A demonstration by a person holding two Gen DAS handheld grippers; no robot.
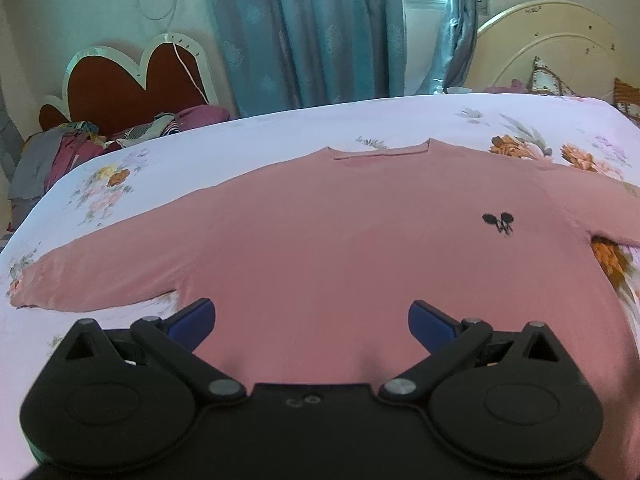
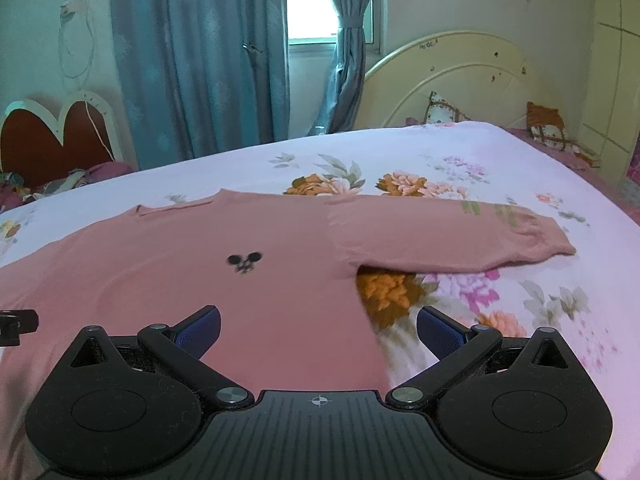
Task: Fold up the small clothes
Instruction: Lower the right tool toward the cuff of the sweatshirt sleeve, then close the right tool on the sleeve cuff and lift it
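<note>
A pink long-sleeved shirt (image 1: 320, 240) lies flat on the bed, front up, with a small black mark on the chest; both sleeves are spread out sideways. It also shows in the right wrist view (image 2: 224, 280), with its right sleeve (image 2: 452, 232) stretched out. My left gripper (image 1: 312, 320) is open and empty, over the shirt's lower hem near its left side. My right gripper (image 2: 318, 330) is open and empty, over the shirt's lower right edge. A bit of the left gripper (image 2: 16, 324) shows at the left edge of the right wrist view.
The bed has a white floral sheet (image 2: 500, 160). A cream headboard (image 2: 448, 76) with pillows (image 2: 548, 128) stands on the right. A red headboard (image 1: 124, 84) and a pile of clothes (image 1: 72, 144) lie beyond the bed's left edge. Blue curtains (image 1: 304, 32) hang behind.
</note>
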